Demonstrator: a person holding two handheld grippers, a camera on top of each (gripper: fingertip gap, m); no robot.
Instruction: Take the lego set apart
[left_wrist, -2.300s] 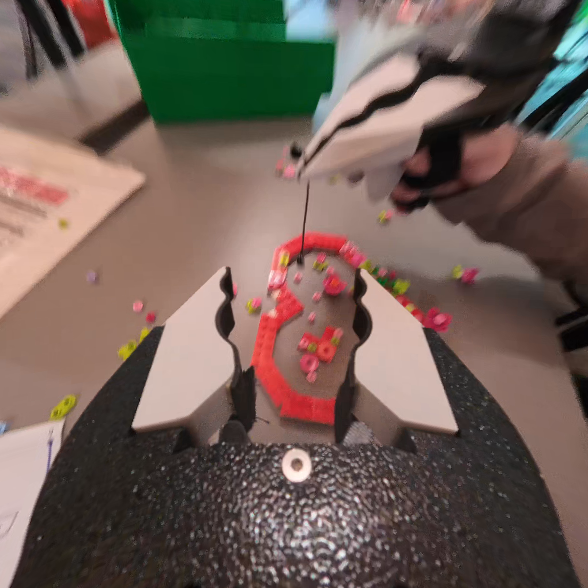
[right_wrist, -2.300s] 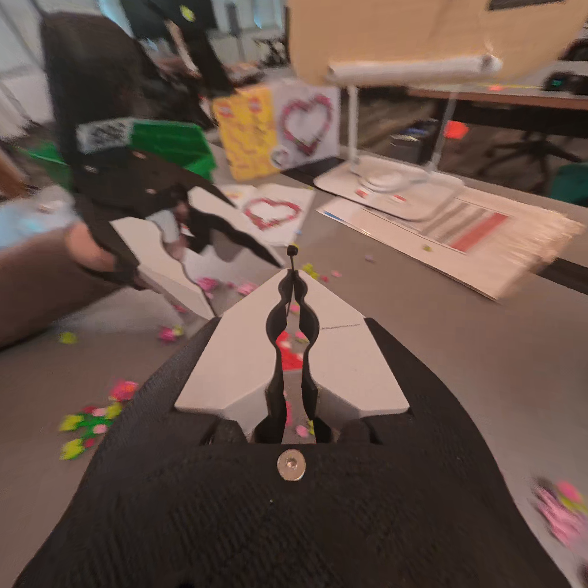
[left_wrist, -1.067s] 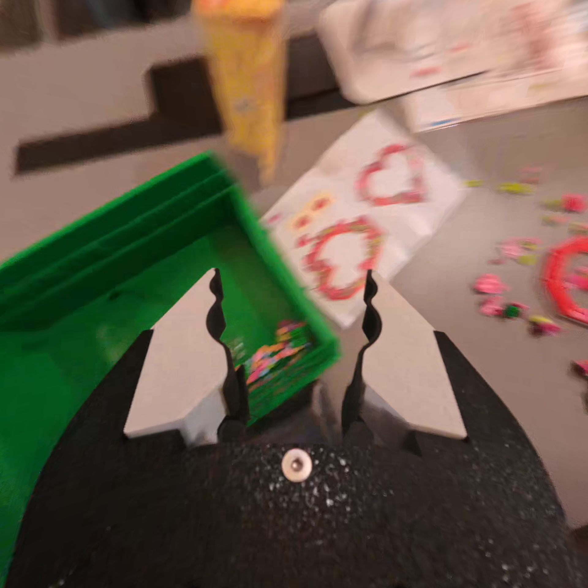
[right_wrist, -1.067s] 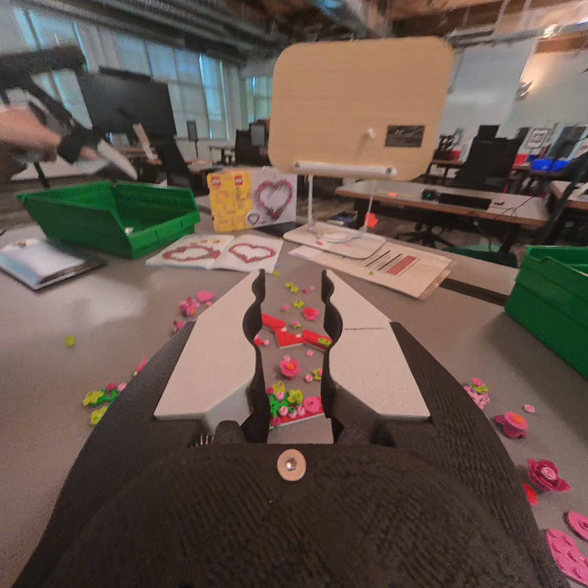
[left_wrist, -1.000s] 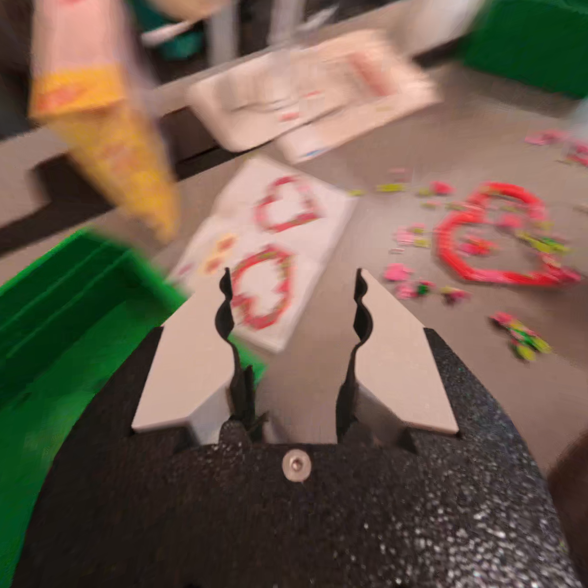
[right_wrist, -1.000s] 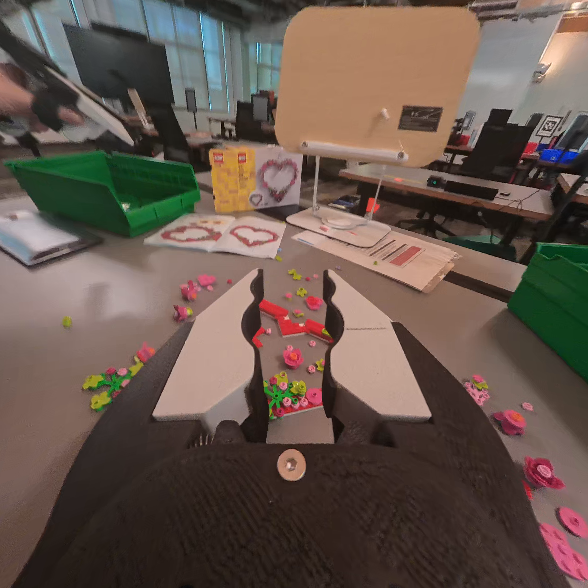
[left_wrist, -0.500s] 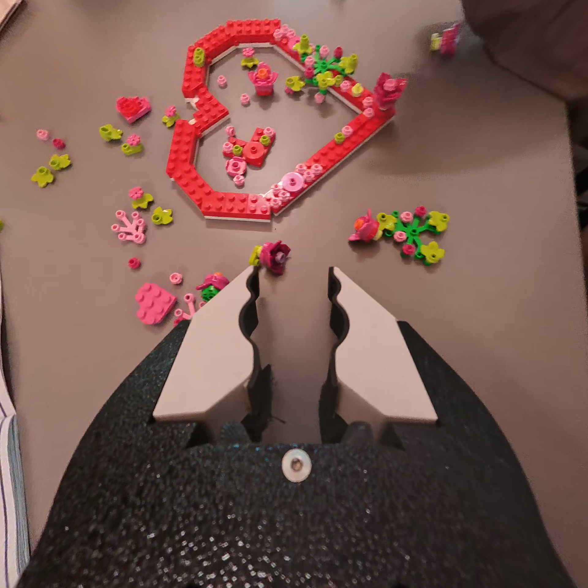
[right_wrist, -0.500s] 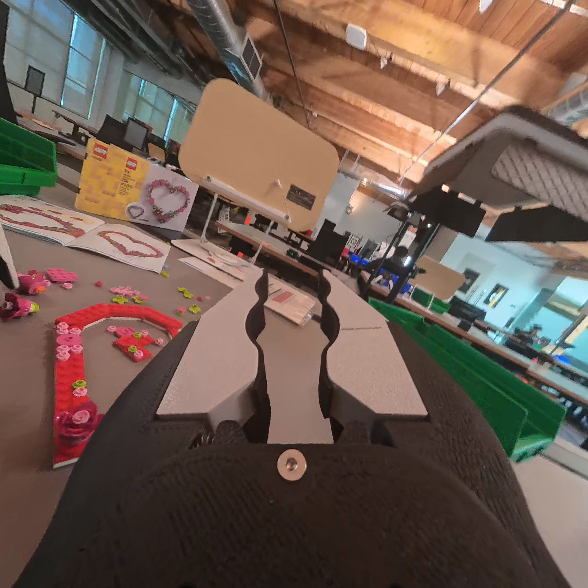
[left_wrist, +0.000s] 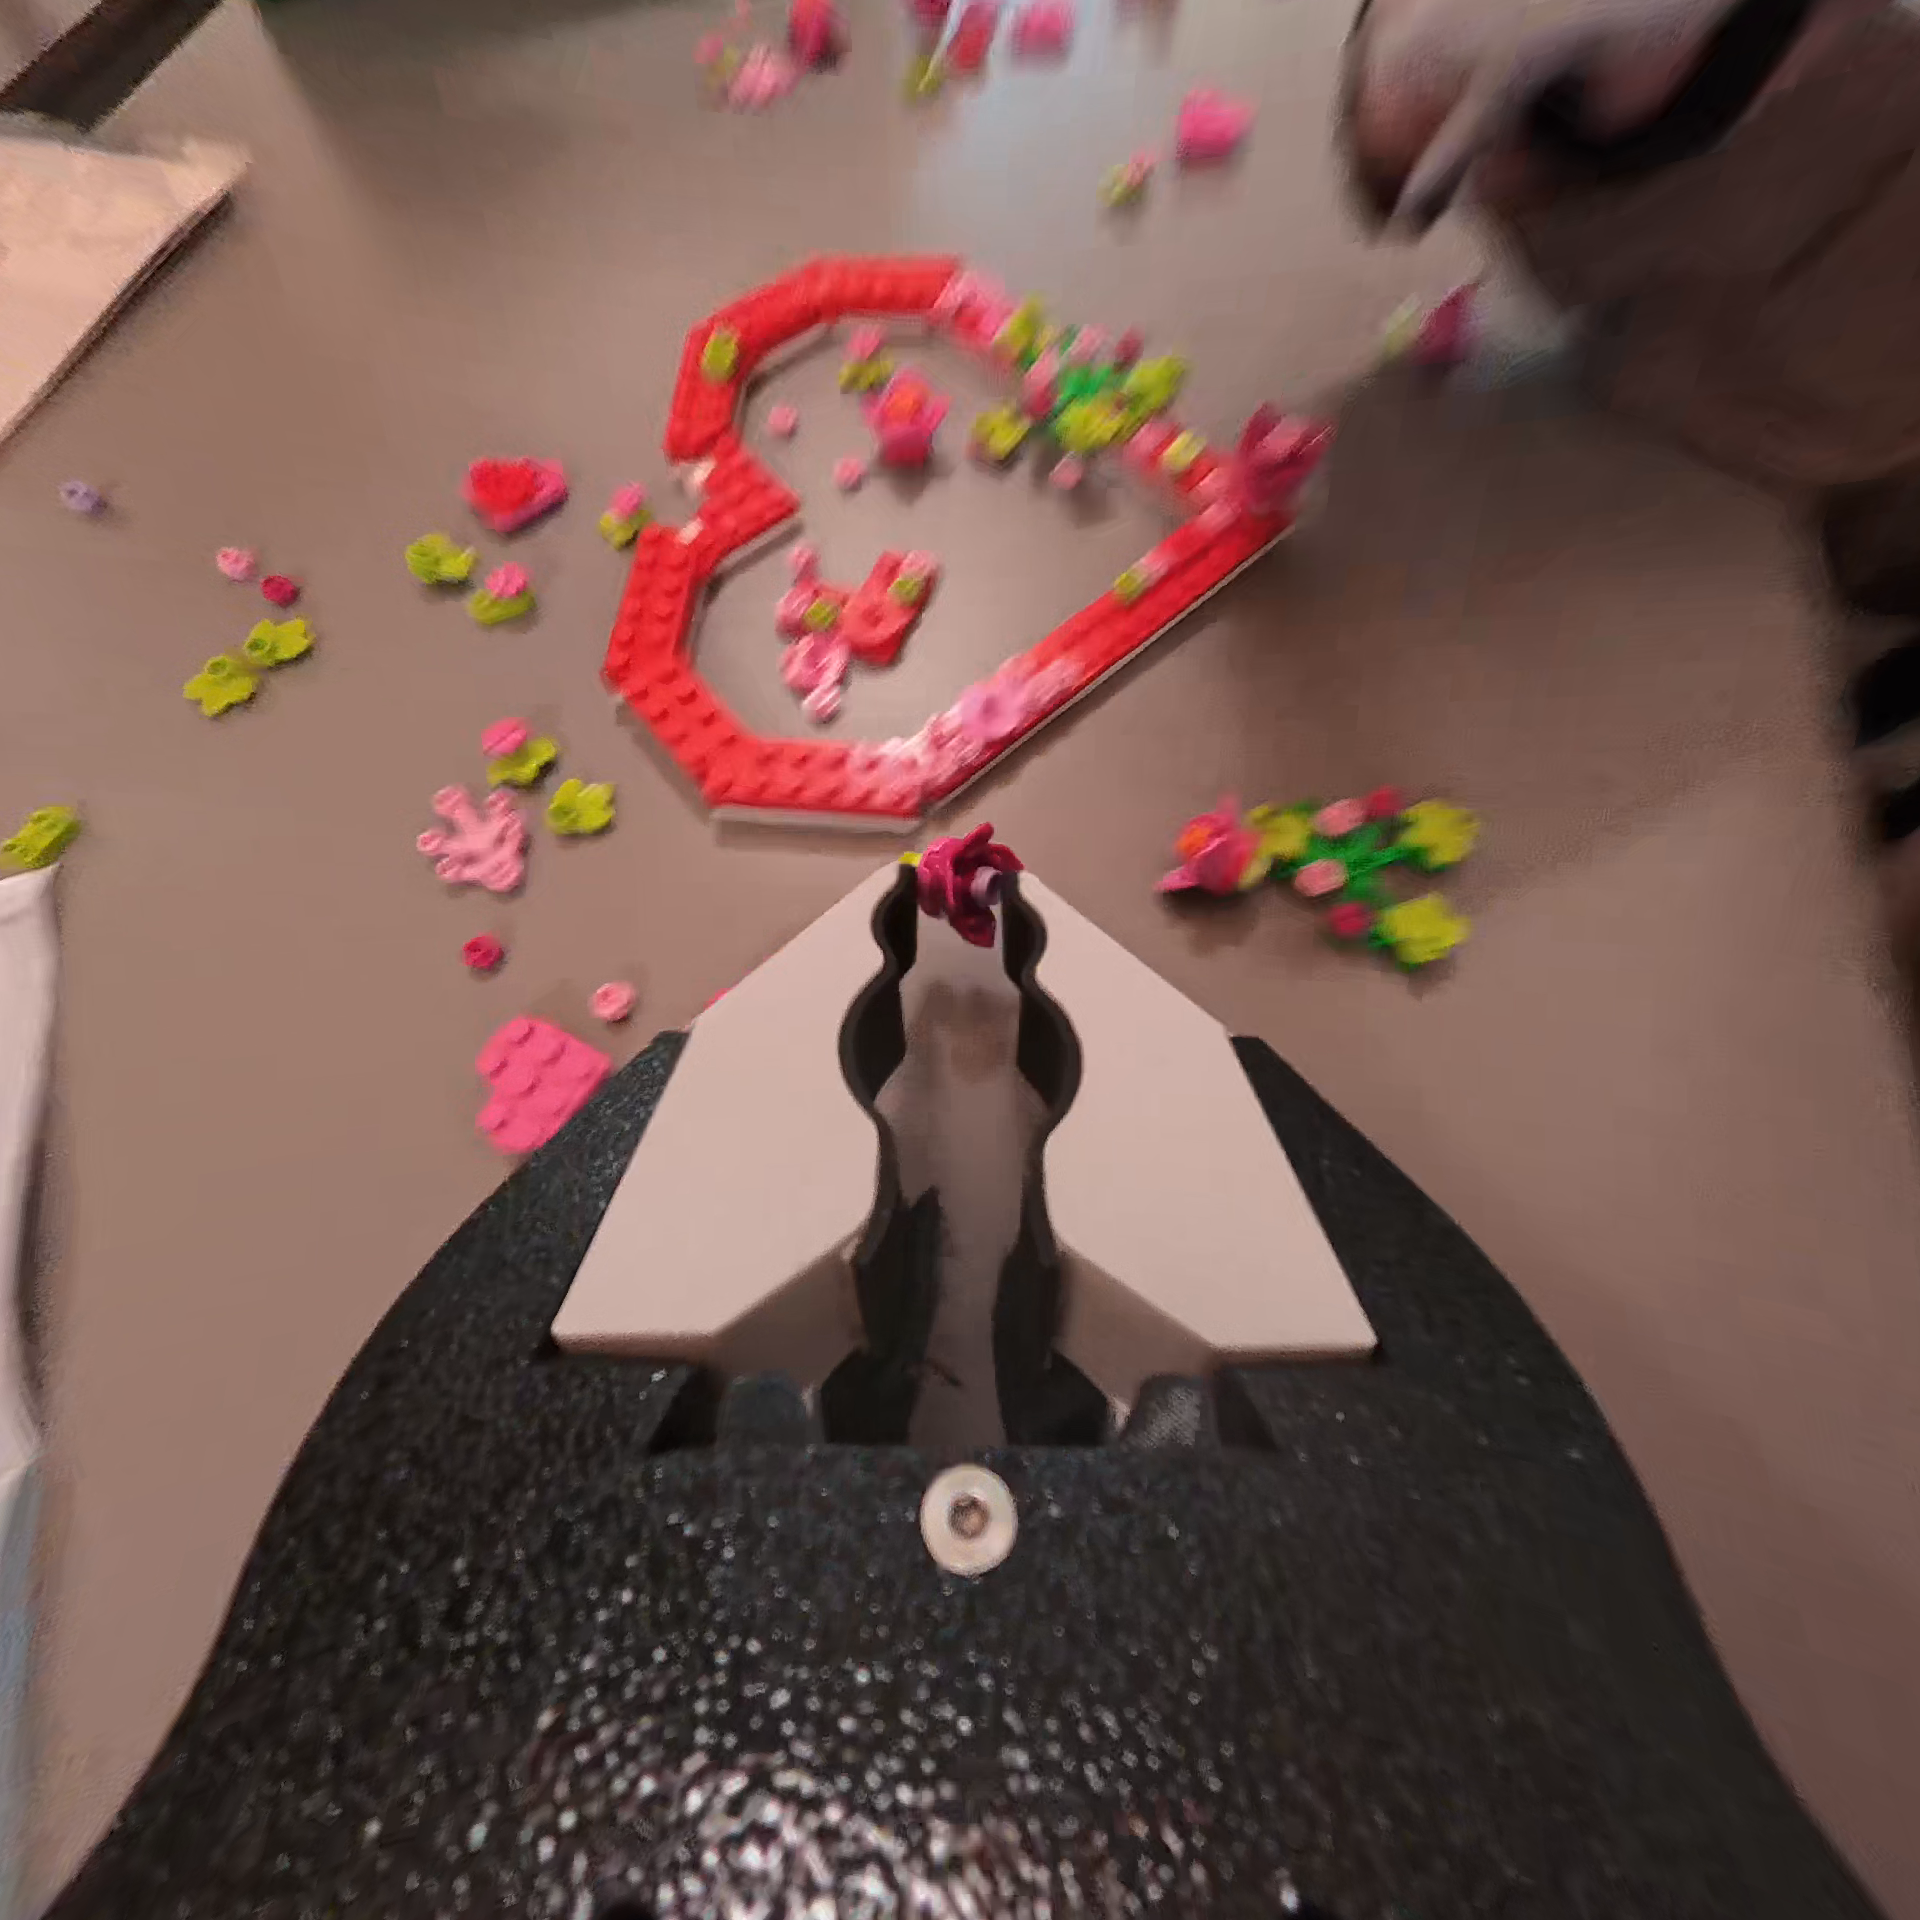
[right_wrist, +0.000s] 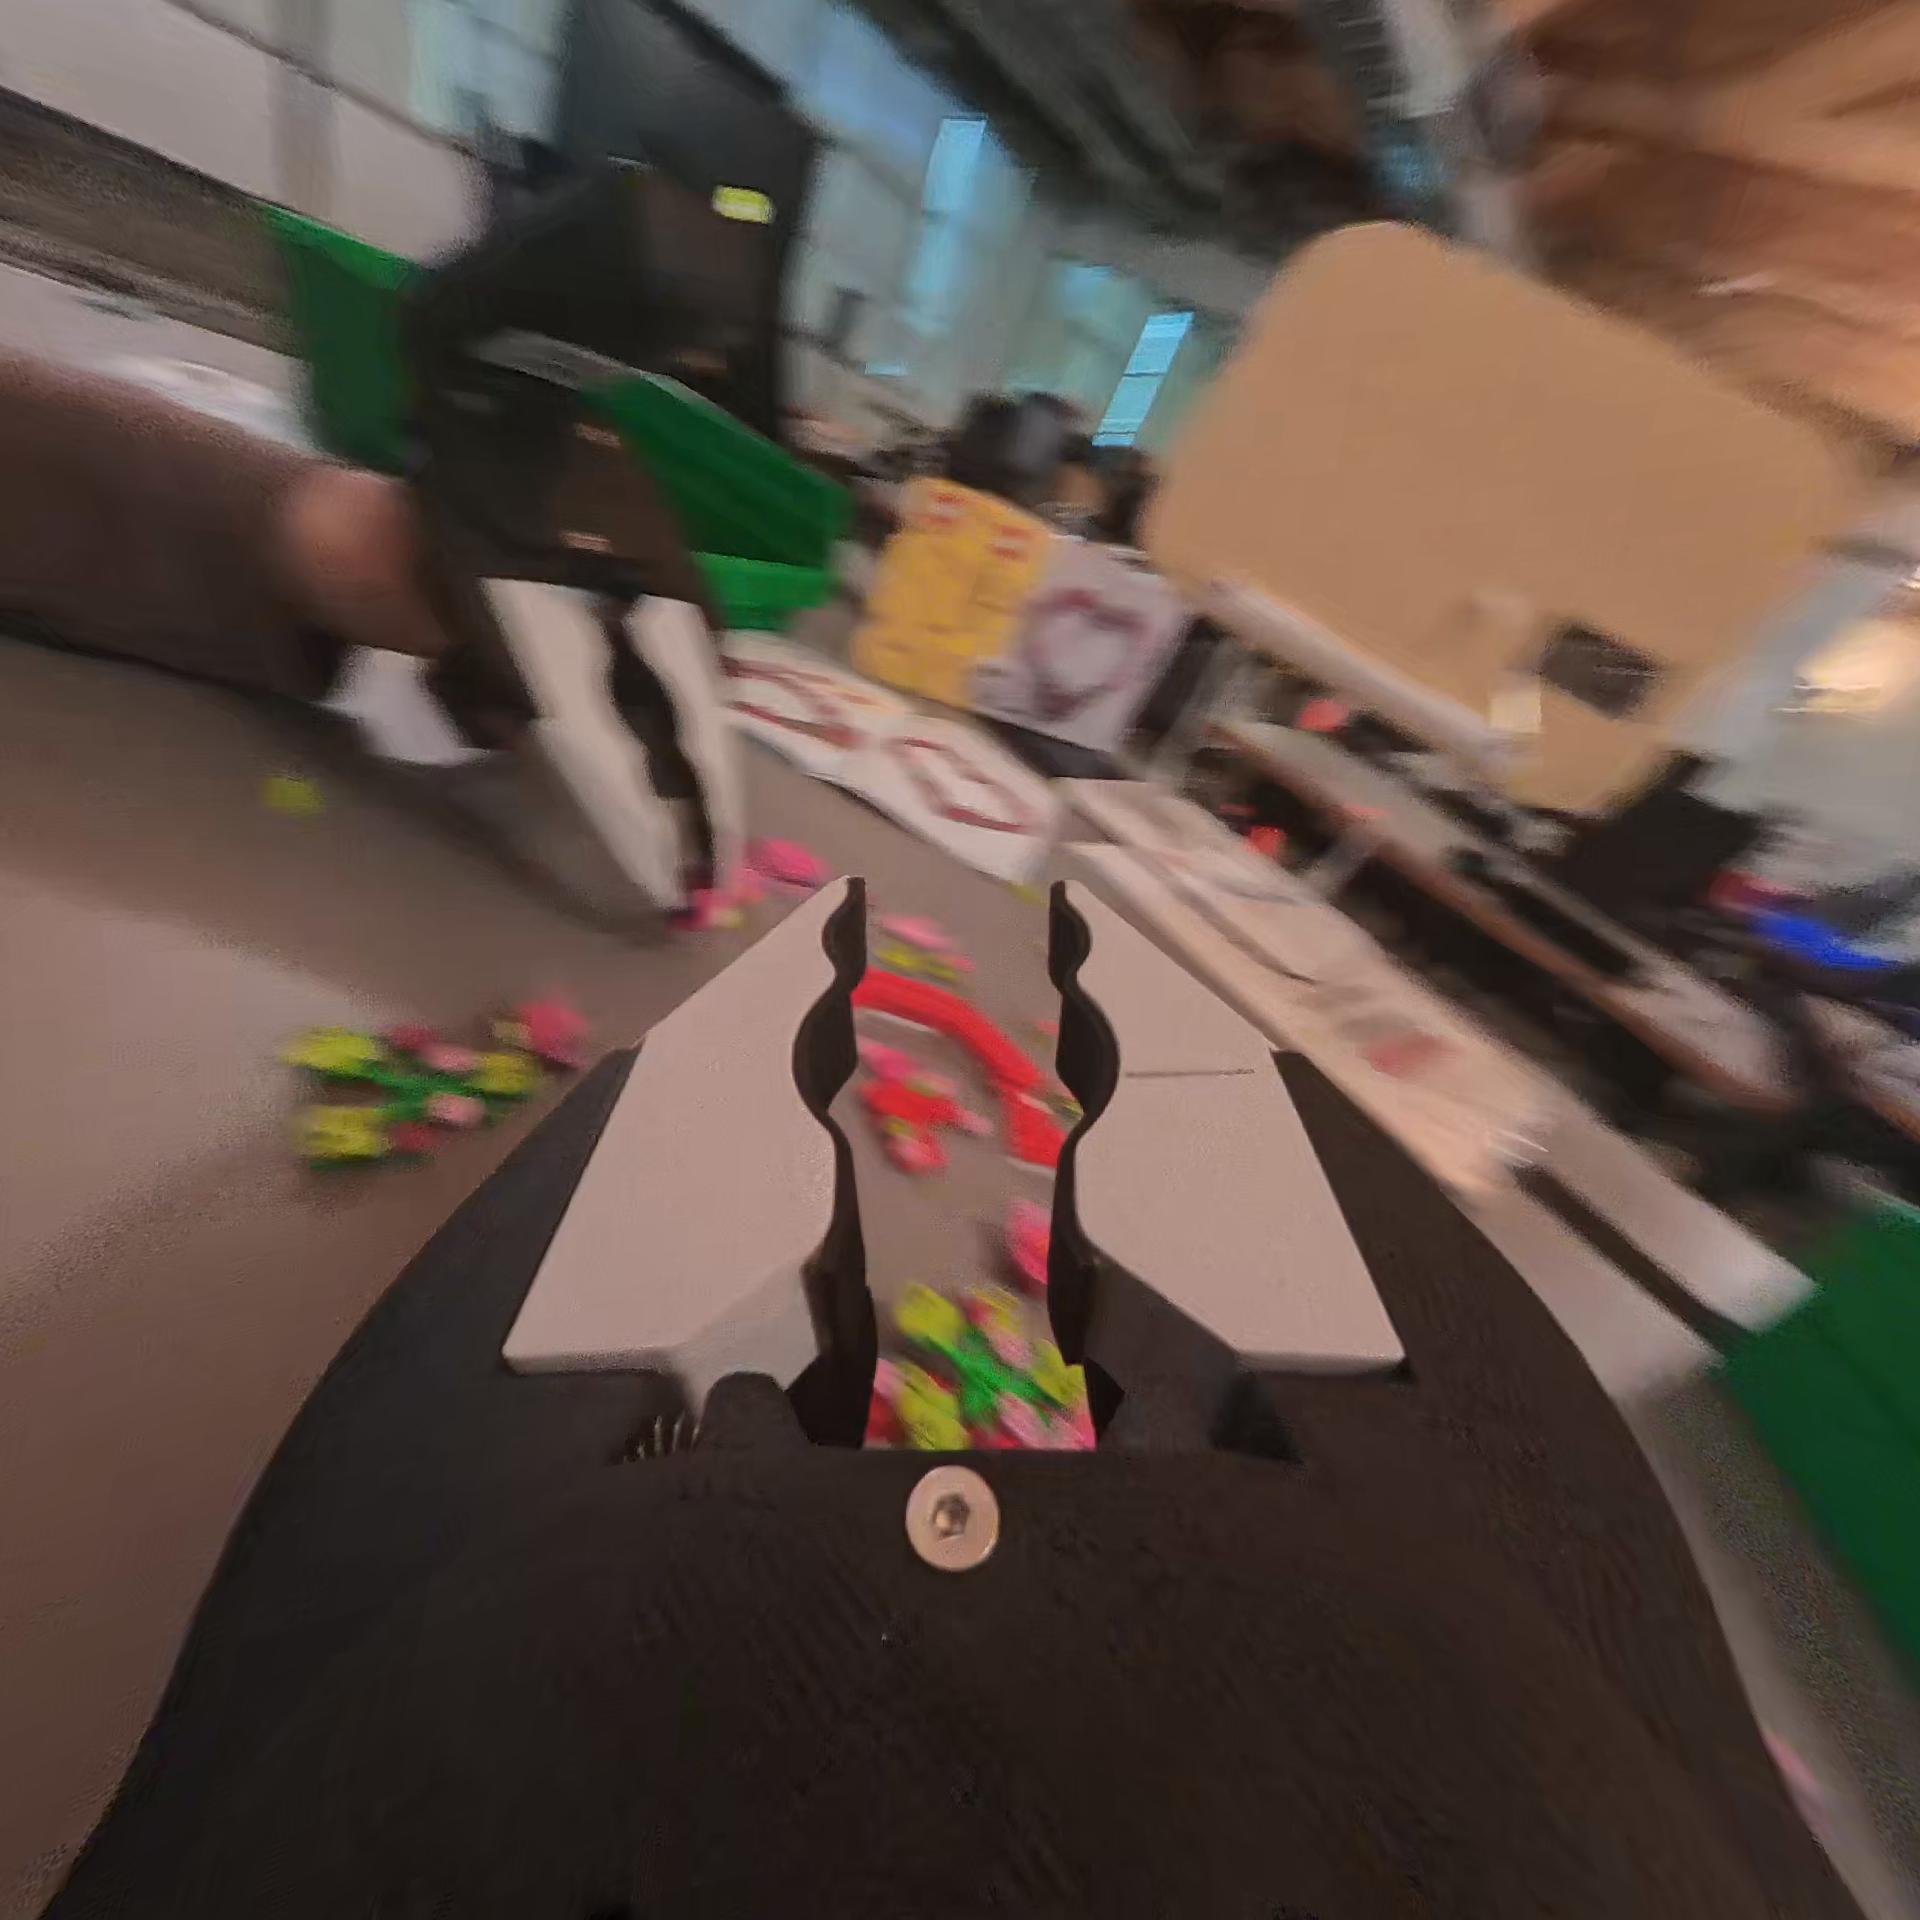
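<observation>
Left tool (left_wrist: 961, 896) grabs a bloom!
Open a moment ago, its tips now pinch the dark magenta plastic rose (left_wrist: 964, 881) mid-frame, below the red brick heart frame (left_wrist: 831, 540) on the grey table (left_wrist: 1558, 1143); right tool (right_wrist: 954, 914) gapes empty.

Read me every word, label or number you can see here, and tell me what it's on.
Nothing reads clearly.
Yellow box: print too blurred.
Open booklet: too blurred.
Dark plate on the tan board: too blurred.
Flower in the left hand-held gripper: no writing.
</observation>
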